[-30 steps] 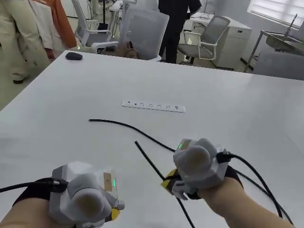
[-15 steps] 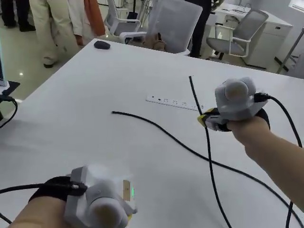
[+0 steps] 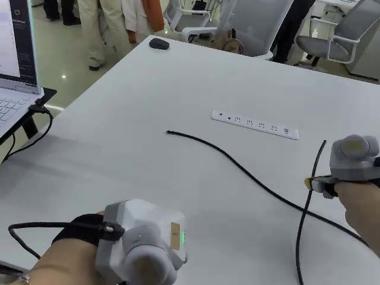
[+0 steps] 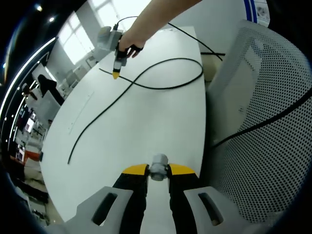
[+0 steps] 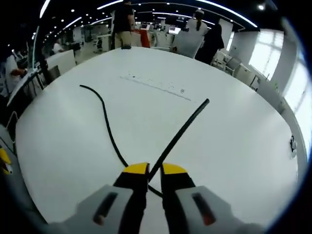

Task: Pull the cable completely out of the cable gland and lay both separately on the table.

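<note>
Left gripper (image 4: 158, 174) is low at the near edge of the table (image 3: 148, 95), jaws pinched tight on the small grey cable gland (image 4: 159, 163), and from the left gripper view nothing black seems to be threaded through it. Over on the far side, the right gripper (image 5: 153, 173) has its yellow tips clamped on the cable (image 5: 180, 129), a short free end poking up and away beyond the jaws. The rest of that cable trails across the white top in a long curve, its other end lying near the power strip (image 3: 255, 125) but not touching it.

So the pull looks done: gland in one gripper, cable in the other, the two well apart. What's left, by my reading, is the laying down.

For the cable, the neat way is to bring the right gripper down until the held stretch lies flat on the table, then part the jaws and lift straight off so the stiff end doesn't spring or drag. It already crosses its own long run close to the jaws, so a tidy lay wants it lowered without snagging that strand.

For the gland, pick bare table on the left, clear of every black line. It's a rounded little thing and could well roll, and the table edge is close. Best to set it down on a flat face a bit further in, let it touch before the jaws ease apart, and open slowly
</note>
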Demonstrator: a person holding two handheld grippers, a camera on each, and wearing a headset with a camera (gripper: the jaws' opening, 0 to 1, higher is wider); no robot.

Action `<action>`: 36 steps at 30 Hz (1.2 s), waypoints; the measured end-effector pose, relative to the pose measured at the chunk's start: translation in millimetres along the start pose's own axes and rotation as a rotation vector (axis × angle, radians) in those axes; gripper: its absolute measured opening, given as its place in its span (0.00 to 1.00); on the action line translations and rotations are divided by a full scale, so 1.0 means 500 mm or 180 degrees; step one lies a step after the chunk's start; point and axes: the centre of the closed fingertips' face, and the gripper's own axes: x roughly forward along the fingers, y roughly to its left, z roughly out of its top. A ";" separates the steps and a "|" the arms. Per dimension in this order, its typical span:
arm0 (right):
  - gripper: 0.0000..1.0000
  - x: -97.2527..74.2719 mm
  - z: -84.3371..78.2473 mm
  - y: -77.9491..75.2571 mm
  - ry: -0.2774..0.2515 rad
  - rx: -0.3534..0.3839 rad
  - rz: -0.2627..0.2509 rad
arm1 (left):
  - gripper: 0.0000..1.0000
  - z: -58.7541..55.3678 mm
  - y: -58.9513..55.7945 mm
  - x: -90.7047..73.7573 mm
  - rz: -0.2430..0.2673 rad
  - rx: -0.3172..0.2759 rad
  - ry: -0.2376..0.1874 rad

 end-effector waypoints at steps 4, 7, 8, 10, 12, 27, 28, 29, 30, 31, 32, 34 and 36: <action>0.11 -0.013 -0.041 -0.007 0.0121 -0.0104 -0.0014 | 0.17 0.010 -0.006 0.002 -0.0046 -0.0011 -0.0042; 0.18 -0.025 -0.059 0.010 0.0174 0.0034 0.0195 | 0.17 0.017 -0.009 0.005 -0.0068 0.0036 -0.0058; 0.22 -0.031 -0.062 0.013 0.0184 0.0017 0.0215 | 0.17 0.019 -0.007 0.005 -0.0064 0.0035 -0.0061; 0.24 -0.049 -0.063 0.024 0.0137 -0.0088 0.0271 | 0.17 0.027 -0.001 0.001 -0.0024 0.0034 -0.0112; 0.25 -0.066 -0.071 0.035 0.0151 -0.0248 0.0309 | 0.17 0.038 0.003 -0.004 -0.0018 0.0002 -0.0197; 0.35 -0.237 -0.139 0.254 0.0100 -0.1197 0.1071 | 0.17 0.094 0.079 -0.037 0.0129 0.0074 -0.0360; 0.36 -0.257 -0.144 0.275 0.0036 -0.1080 0.1116 | 0.17 0.106 0.086 -0.039 0.0121 0.0062 -0.0415; 0.37 -0.270 -0.148 0.288 -0.0006 -0.1030 0.1158 | 0.17 0.110 0.091 -0.038 0.0122 0.0059 -0.0432; 0.37 -0.290 -0.158 0.306 -0.0026 -0.0988 0.1232 | 0.17 0.113 0.097 -0.035 0.0113 0.0062 -0.0439; 0.37 -0.303 -0.169 0.313 0.0011 -0.0993 0.1242 | 0.17 0.114 0.102 -0.032 0.0105 0.0058 -0.0439; 0.36 -0.316 -0.179 0.323 0.0052 -0.1047 0.1264 | 0.17 0.114 0.104 -0.028 0.0081 0.0044 -0.0430; 0.36 -0.349 -0.201 0.337 0.0131 -0.1276 0.1263 | 0.17 0.111 0.111 -0.016 0.0027 0.0036 -0.0427; 0.36 -0.372 -0.208 0.346 0.0106 -0.1275 0.1223 | 0.17 0.107 0.110 -0.004 -0.0098 -0.0086 -0.0412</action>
